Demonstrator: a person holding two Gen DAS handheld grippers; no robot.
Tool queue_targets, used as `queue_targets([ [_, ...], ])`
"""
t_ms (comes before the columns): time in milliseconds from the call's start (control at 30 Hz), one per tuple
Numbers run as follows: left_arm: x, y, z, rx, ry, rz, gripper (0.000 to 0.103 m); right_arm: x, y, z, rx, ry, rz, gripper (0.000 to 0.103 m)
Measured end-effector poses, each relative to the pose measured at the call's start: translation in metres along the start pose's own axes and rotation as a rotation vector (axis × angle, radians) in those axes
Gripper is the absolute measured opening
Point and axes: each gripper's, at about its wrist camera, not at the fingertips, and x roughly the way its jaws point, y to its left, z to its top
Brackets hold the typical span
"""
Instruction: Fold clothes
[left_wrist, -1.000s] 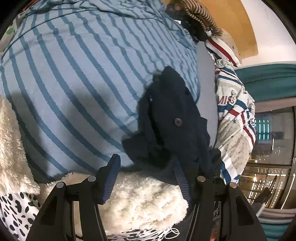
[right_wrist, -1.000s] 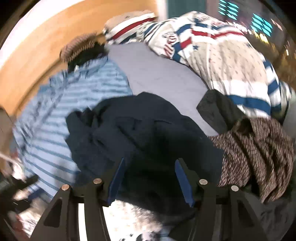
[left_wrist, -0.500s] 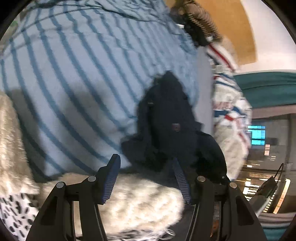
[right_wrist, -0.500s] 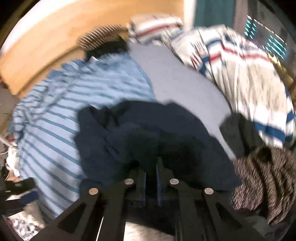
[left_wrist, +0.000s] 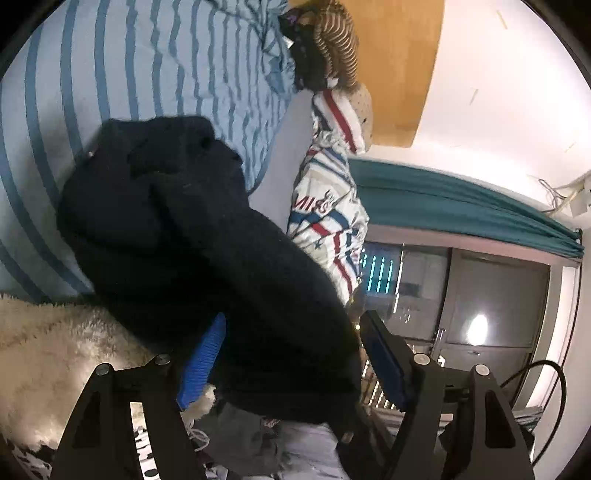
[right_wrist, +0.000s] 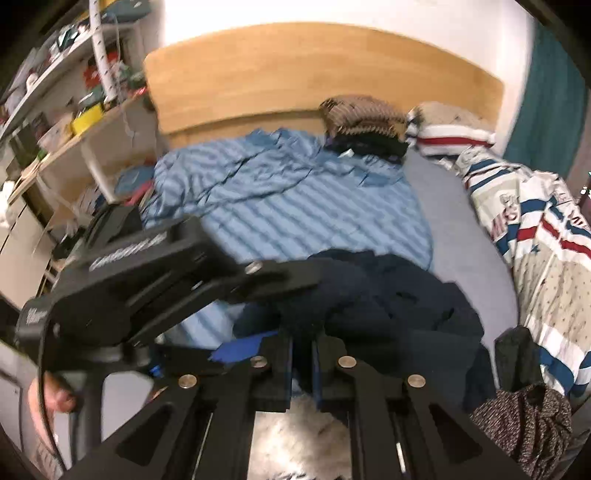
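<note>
A dark navy garment (left_wrist: 207, 229) is bunched up and lifted off the blue striped sheet (left_wrist: 155, 62). It hangs between the pads of my left gripper (left_wrist: 291, 360), whose jaws are opening. The left blue pad (left_wrist: 201, 362) lies against the cloth and the right pad (left_wrist: 384, 358) stands clear of it. In the right wrist view my right gripper (right_wrist: 301, 356) is shut on a fold of the navy garment (right_wrist: 391, 295). The left gripper's black body (right_wrist: 147, 284) reaches in from the left, held by a hand (right_wrist: 51, 398).
A fluffy white blanket (left_wrist: 55, 354) lies at the near edge. A star-and-stripe quilt (right_wrist: 535, 236) runs along the right, with a brown speckled garment (right_wrist: 524, 424) below it. A striped brown garment (right_wrist: 362, 114) rests by the wooden headboard (right_wrist: 295, 70). Cluttered shelves (right_wrist: 62, 122) stand left.
My right gripper has shut on the navy garment and lifted it up and back. The left gripper has swung toward the window, its jaws a little wider, with the garment now between them.
</note>
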Motion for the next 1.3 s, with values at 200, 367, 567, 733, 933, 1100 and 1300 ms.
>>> queue_targets([
  [200,0.008,-0.003,-0.006,0.028,0.047,0.020,0.016,0.003,0.007,-0.024,-0.054,0.054,0.007,0.009],
  [367,-0.019,-0.003,0.001,0.046,-0.097,0.093,0.011,0.002,-0.005,-0.027,0.001,0.062,-0.015,0.037],
  [567,-0.086,0.011,0.036,-0.015,-0.285,0.107,0.011,-0.010,-0.033,-0.032,0.110,0.031,-0.152,0.065],
  [733,-0.146,0.022,0.049,-0.030,-0.473,0.111,0.007,-0.001,-0.077,-0.039,0.330,0.070,-0.144,0.065],
  [933,-0.173,0.040,0.060,-0.109,-0.530,0.197,0.007,0.033,-0.114,-0.043,0.602,0.139,-0.064,0.068],
  [1100,-0.184,0.052,0.062,-0.148,-0.592,0.395,0.007,0.064,-0.130,-0.040,0.658,0.207,-0.151,0.072],
  [1300,-0.180,0.058,0.062,-0.196,-0.611,0.549,0.011,0.086,-0.157,-0.061,0.711,0.298,-0.281,0.075],
])
